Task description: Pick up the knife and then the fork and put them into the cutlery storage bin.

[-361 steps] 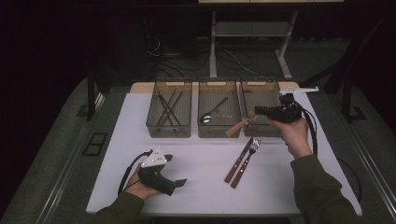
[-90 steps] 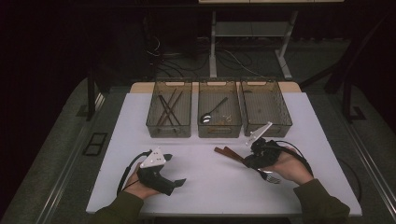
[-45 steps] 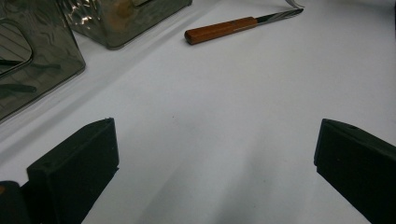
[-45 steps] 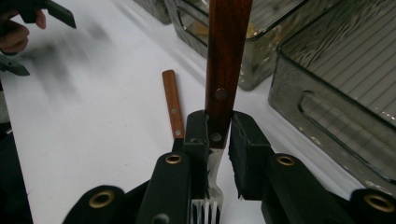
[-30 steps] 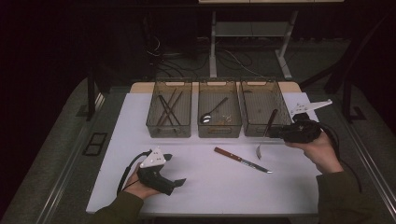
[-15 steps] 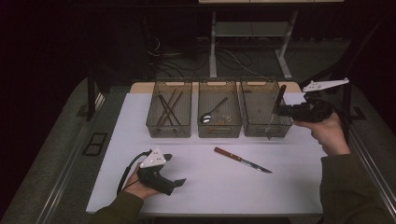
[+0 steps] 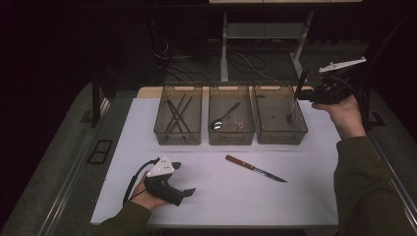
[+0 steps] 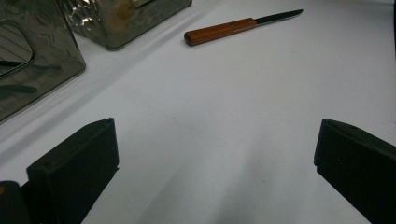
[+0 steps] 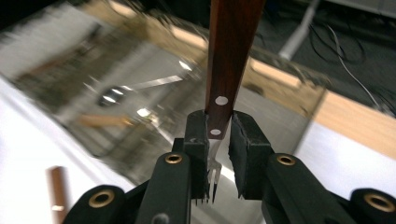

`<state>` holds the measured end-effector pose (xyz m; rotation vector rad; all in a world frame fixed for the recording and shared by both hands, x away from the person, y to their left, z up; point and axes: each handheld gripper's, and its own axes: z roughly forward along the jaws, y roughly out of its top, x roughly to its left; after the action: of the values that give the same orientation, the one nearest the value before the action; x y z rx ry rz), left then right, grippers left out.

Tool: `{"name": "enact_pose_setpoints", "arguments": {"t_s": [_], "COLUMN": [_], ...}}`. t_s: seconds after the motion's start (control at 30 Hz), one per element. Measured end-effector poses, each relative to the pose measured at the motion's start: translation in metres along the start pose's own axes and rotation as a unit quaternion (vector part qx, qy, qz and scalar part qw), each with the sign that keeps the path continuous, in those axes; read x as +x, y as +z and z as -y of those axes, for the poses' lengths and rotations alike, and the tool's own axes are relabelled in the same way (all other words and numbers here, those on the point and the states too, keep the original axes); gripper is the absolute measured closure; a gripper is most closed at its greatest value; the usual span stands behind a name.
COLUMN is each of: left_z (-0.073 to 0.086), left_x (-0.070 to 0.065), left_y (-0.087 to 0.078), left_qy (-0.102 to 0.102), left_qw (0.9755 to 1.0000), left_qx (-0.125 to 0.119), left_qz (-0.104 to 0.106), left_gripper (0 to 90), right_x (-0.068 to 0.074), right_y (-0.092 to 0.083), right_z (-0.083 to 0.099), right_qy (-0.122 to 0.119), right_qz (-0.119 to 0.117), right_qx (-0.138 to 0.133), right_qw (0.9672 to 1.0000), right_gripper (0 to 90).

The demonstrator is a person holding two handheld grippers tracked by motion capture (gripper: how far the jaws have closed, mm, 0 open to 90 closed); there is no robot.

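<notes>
Right claw [image 9: 218,140] clamped on fork [image 9: 229,60] above right bin [image 7: 279,129], spoon [image 7: 223,118] in middle bin [image 7: 231,138], left claw [image 8: 215,163] apart

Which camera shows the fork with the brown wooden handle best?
The right gripper view: the wooden-handled fork sits close up, clamped between the right gripper, tines down. The high view shows it small and dark over the right bin.

Three bins stand in a row at the back of the worktop [image 7: 314,196]: the left bin [image 7: 178,114] holds sticks, the middle bin [image 7: 230,115] a spoon [image 7: 224,117], and above the right bin [image 7: 279,113] the right claw [image 7: 306,96] holds a fork [image 7: 296,93], tines down. Before the bins, a knife [image 7: 254,168] lies on the worktop. The left claw [image 7: 179,178] rests at the front left, well apart from the knife.
</notes>
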<state>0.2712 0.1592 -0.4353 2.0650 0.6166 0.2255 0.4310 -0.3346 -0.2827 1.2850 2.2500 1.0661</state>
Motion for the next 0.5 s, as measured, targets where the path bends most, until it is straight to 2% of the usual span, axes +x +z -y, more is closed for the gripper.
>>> {"name": "enact_pose_setpoints", "arguments": {"t_s": [0.13,0.27,0.3,0.33,0.5], "left_z": [0.000,0.000,0.000,0.000,0.000], "left_x": [0.000,0.000,0.000,0.000,0.000], "left_y": [0.000,0.001,0.001,0.001,0.001], "left_qy": [0.001,0.001,0.000,0.001,0.000], "left_qw": [1.0000,1.0000,1.0000,1.0000,1.0000], "left_qx": [0.001,0.001,0.001,0.002,0.001], "left_qz": [0.001,0.002,0.002,0.002,0.002], "left_gripper": [0.0,0.0,0.0,0.0,0.0], "right_x": [-0.012,-0.019,-0.020,-0.021,-0.017], "right_y": [0.020,0.039,0.043,0.045,0.063], "right_z": [0.011,0.023,0.026,0.027,0.031], "right_qy": [0.014,0.020,0.024,0.028,0.021], "right_qz": [0.010,0.020,0.020,0.024,0.020], "right_qx": [0.032,0.068,0.071,0.065,0.088], "right_qw": [0.9993,0.9973,0.9970,0.9972,0.9957], "right_gripper": [77.2,77.2,90.0,90.0,90.0]}}
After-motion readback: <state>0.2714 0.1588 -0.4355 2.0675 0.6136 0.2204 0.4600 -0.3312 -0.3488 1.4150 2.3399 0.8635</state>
